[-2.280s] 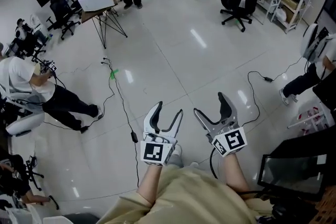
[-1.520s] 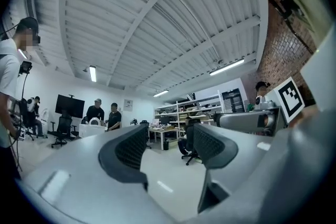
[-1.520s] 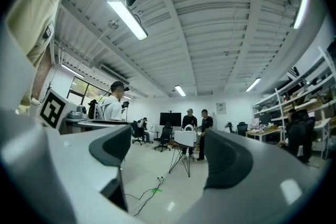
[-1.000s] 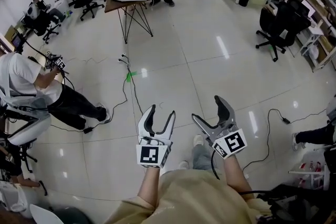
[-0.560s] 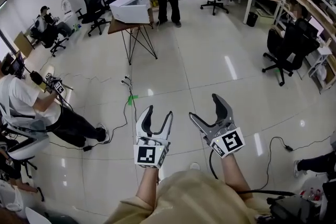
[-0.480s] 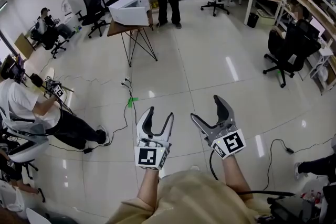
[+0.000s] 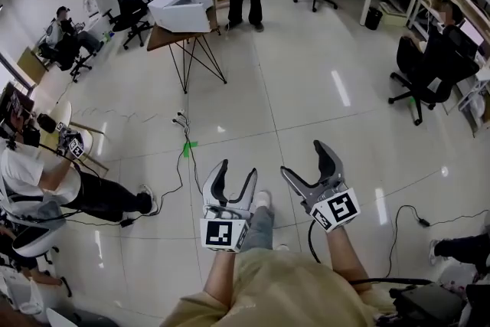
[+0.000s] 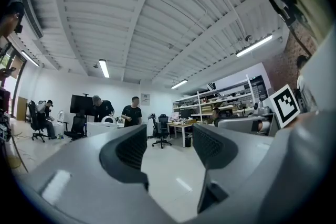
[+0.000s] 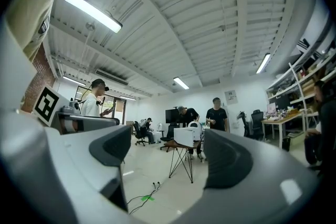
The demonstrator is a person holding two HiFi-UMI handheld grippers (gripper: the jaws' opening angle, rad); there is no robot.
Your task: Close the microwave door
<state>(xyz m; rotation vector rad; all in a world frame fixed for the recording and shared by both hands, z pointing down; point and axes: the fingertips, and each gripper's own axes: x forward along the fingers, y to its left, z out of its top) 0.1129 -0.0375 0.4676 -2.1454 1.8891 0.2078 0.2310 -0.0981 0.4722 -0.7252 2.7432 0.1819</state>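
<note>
I have both grippers out over the floor. The left gripper [image 7: 236, 171] is narrowly apart and the right gripper [image 7: 304, 161] wider, both empty. The microwave [image 7: 181, 6] sits on a table [image 7: 161, 37] far ahead.

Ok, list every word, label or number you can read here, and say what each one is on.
No text can be read in any view.
Wall sign: too small to read.
Two marker cubes: black-and-white square patterns, no letters or numbers.
</note>
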